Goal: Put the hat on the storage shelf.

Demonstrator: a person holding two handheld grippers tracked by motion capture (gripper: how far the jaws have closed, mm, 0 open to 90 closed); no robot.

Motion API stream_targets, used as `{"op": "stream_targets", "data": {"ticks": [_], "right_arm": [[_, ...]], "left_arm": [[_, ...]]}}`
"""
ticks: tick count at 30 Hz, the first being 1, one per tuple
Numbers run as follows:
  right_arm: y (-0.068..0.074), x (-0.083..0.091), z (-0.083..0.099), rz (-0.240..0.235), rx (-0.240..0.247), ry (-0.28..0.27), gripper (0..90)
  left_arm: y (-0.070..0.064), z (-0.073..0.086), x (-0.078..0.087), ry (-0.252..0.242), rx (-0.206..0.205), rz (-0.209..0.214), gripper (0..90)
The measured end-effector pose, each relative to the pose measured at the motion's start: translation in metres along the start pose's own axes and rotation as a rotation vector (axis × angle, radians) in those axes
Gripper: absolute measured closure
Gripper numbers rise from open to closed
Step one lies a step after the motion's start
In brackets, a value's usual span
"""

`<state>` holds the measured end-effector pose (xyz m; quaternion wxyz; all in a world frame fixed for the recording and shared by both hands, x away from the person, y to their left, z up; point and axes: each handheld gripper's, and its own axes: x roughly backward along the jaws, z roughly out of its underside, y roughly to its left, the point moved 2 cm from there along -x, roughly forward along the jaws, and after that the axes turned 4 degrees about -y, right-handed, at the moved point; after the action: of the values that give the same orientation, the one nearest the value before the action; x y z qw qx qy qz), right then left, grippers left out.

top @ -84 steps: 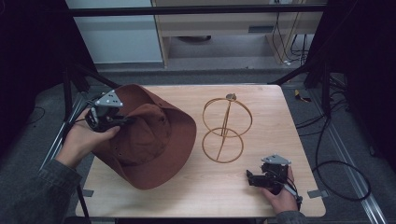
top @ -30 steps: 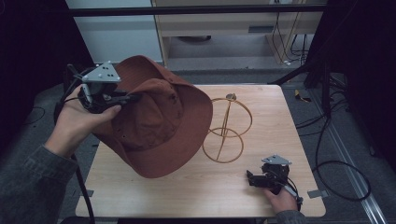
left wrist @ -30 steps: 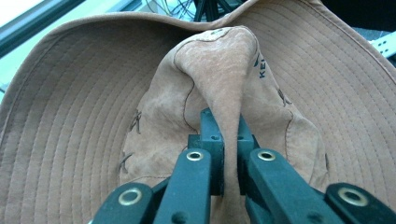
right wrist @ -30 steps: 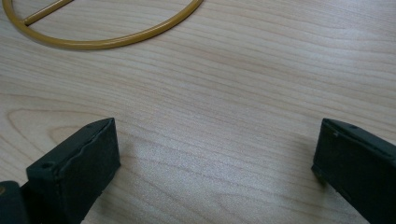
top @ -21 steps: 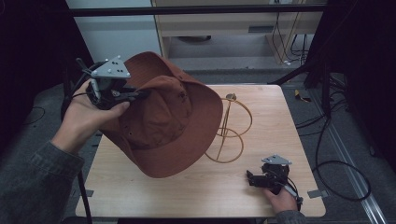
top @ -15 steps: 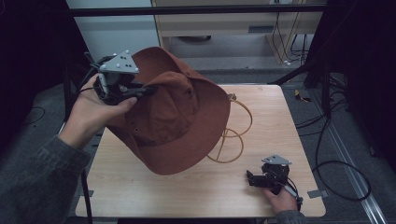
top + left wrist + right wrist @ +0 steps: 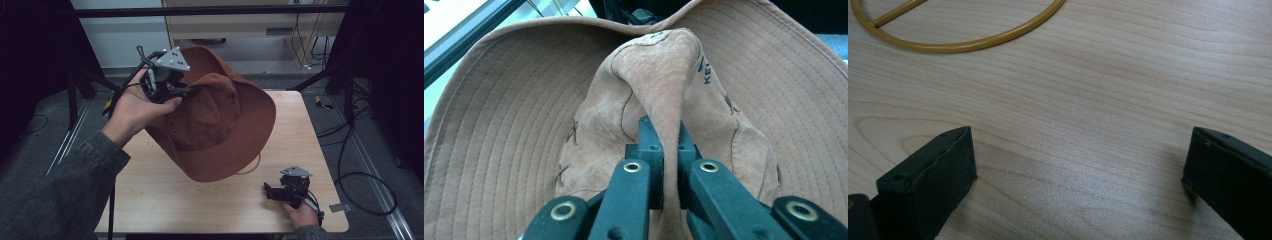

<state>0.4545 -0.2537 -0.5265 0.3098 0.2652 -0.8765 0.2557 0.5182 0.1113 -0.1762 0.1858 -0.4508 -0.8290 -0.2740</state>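
Slippage is the main risk: the left hand-held gripper has its jaws clamped on only a thin fold of the brown hat's crown, so the hat, held in the air above the table and the wire stand, could pull free or swing off line. The right hand-held gripper rests on the table, jaws wide apart, holding nothing.
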Motion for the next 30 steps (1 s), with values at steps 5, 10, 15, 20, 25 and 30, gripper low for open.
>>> {"op": "stream_targets", "data": {"ticks": [5,10,15,20,25,30], "right_arm": [[0.0,0.0,0.0,-0.003,0.0,0.001,0.6],[0.0,0.0,0.0,-0.003,0.0,0.001,0.6],[0.0,0.0,0.0,-0.004,-0.001,0.001,0.7],[0.0,0.0,0.0,-0.004,-0.001,0.001,0.7],[0.0,0.0,0.0,-0.004,0.002,0.0,0.7],[0.0,0.0,0.0,-0.005,0.0,0.0,0.7]], "left_arm": [[-0.001,-0.01,-0.013,-0.003,-0.004,0.006,88.6],[-0.003,-0.019,-0.024,0.004,-0.013,0.021,88.5],[-0.009,-0.03,-0.038,0.007,-0.027,0.037,88.4],[-0.01,-0.037,-0.048,0.003,-0.024,0.047,88.4],[-0.014,-0.049,-0.064,0.008,-0.035,0.056,88.2],[-0.014,-0.054,-0.081,0.014,-0.029,0.059,88.0]]}}
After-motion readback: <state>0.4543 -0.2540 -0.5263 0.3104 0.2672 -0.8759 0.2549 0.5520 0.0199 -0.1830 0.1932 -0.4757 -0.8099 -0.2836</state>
